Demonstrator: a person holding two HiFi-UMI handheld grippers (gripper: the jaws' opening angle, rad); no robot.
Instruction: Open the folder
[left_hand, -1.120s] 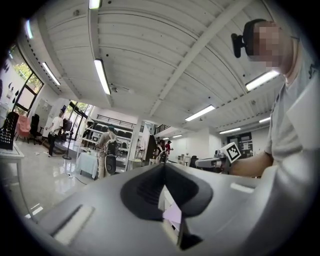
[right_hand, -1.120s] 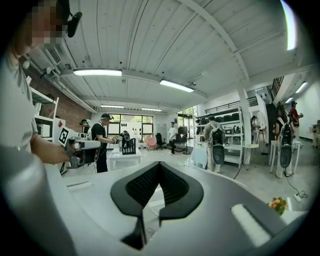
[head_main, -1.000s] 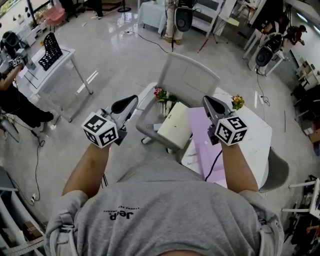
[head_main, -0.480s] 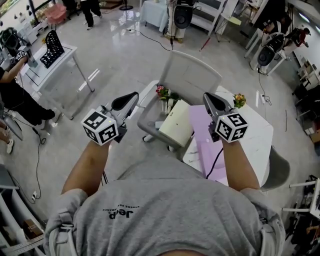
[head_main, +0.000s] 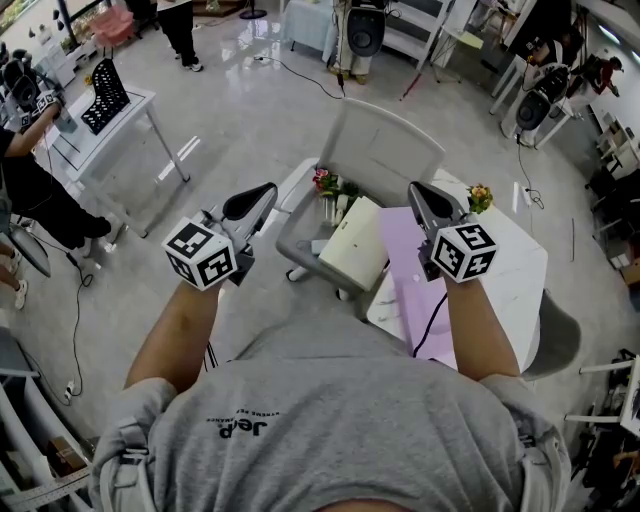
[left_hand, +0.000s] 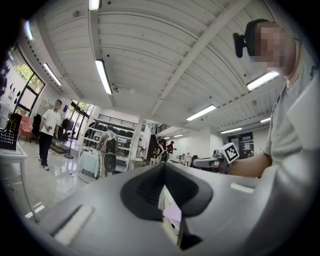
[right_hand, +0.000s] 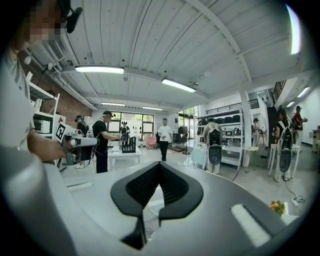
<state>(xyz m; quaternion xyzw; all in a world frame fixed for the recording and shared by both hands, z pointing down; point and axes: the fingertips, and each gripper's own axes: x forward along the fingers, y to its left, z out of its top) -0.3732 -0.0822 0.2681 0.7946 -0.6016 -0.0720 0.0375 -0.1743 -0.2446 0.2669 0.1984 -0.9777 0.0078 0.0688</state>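
A lilac folder (head_main: 403, 268) lies shut and flat on the white table (head_main: 512, 281), below and between my two raised hands. My left gripper (head_main: 263, 192) is held level out over the floor to the left of the table, shut and with nothing in it. My right gripper (head_main: 419, 190) hovers above the folder's far end, also shut and empty. In the left gripper view the black pads (left_hand: 145, 187) meet at the tip, and a sliver of the lilac folder (left_hand: 173, 213) shows through the lower gap. The right gripper's pads (right_hand: 175, 187) likewise meet.
A cream box (head_main: 351, 246) lies left of the folder, at the table's edge. Small flower pots stand at the far left (head_main: 322, 185) and far right (head_main: 477, 202) of the table. A grey chair (head_main: 385, 150) stands behind it. People stand at a white desk (head_main: 100, 130) at the far left.
Both grippers have stayed where they were. A person in the background at the top left has walked into view.
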